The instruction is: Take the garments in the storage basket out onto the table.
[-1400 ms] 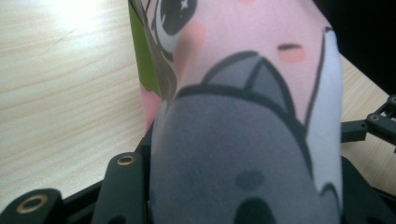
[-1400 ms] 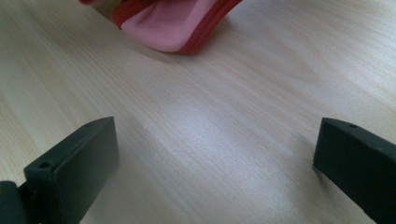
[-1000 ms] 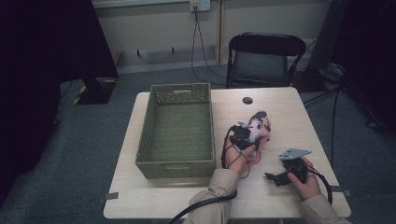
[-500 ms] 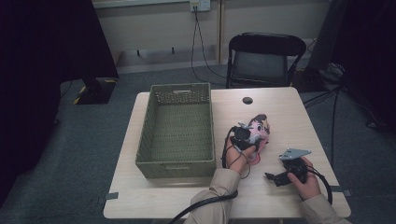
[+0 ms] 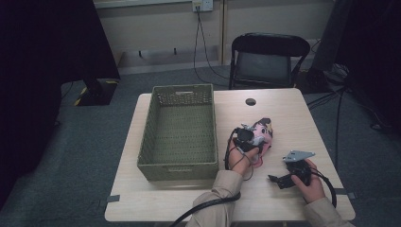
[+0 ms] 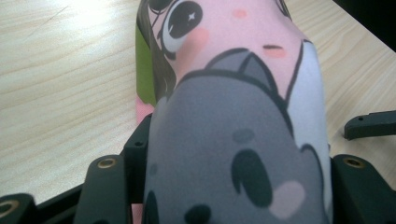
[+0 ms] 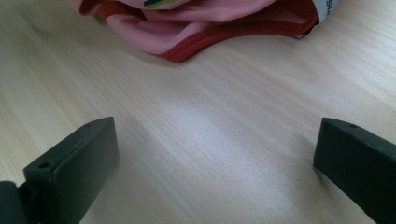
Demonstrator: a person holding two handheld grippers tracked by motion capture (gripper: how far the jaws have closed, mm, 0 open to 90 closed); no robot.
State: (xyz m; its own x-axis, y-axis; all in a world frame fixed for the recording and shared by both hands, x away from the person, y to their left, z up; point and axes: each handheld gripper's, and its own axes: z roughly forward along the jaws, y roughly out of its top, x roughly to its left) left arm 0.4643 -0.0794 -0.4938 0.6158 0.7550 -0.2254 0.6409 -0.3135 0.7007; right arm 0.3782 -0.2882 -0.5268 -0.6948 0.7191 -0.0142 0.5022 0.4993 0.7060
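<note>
Left tool [image 5: 249,135] pinches a pink printed cloth [image 6: 233,116] on the surface [image 5: 293,123], right of an empty green basket [image 5: 179,130]. Right tool [image 5: 283,178], jaws spread, rests nearby; cloth edges cut off.

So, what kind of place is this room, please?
Probably an office or lab room set up for recording, not a home. A plain wooden table stands on grey carpet, a black folding chair waits behind it, and cables run to a wall socket.
</note>
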